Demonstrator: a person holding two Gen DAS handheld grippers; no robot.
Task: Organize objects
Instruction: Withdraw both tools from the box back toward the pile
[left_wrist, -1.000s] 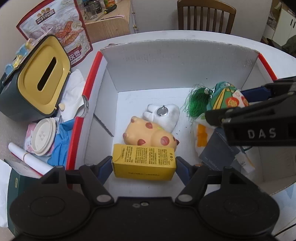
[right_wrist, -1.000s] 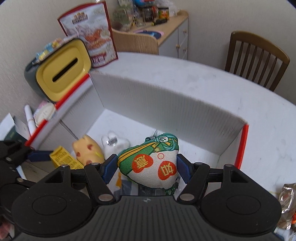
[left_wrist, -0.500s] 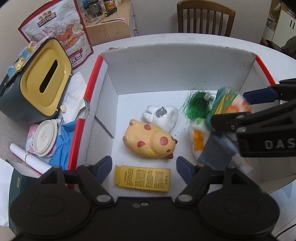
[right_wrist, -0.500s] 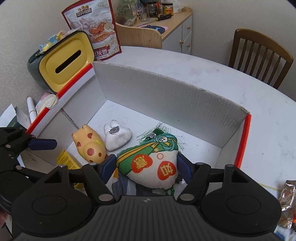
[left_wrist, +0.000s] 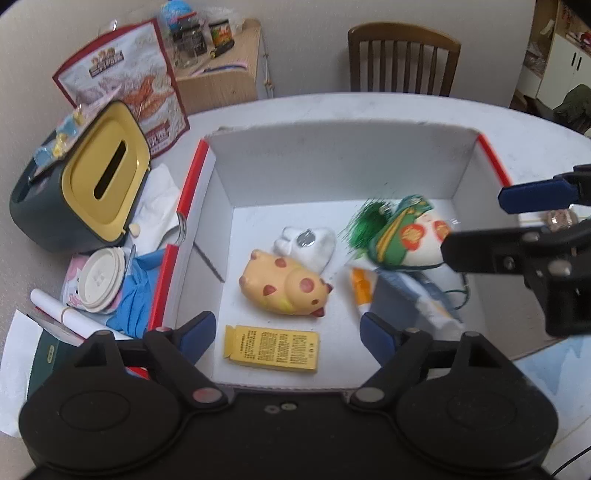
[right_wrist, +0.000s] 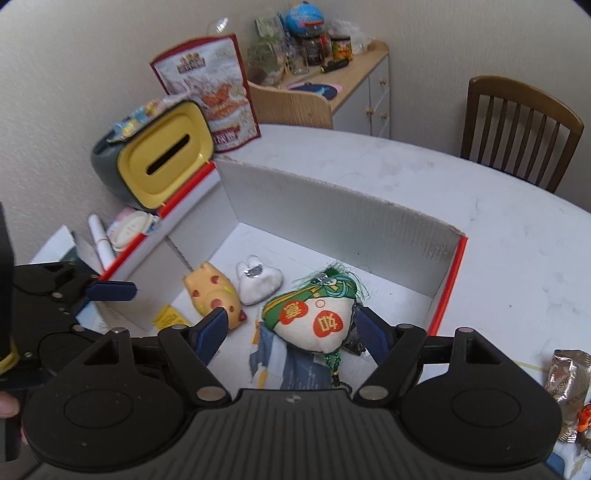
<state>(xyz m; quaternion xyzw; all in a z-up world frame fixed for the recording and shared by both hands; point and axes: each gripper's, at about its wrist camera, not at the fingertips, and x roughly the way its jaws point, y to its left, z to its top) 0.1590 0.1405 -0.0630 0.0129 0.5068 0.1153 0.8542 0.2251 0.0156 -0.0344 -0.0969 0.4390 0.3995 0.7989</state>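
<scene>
I see a brown wooden slat-back chair (left_wrist: 404, 59) at top centre and a light wooden side cabinet (right_wrist: 354, 92) cluttered with jars.

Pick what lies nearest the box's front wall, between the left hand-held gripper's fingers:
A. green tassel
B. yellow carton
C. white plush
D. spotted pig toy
B: the yellow carton lies flat on the box floor, clear of the open left hand-held gripper.

Yellow carton (left_wrist: 272, 347) flat at box (left_wrist: 332, 155) near wall; green-white pouch (right_wrist: 314, 317) lying on blue packet (right_wrist: 295, 369).
</scene>
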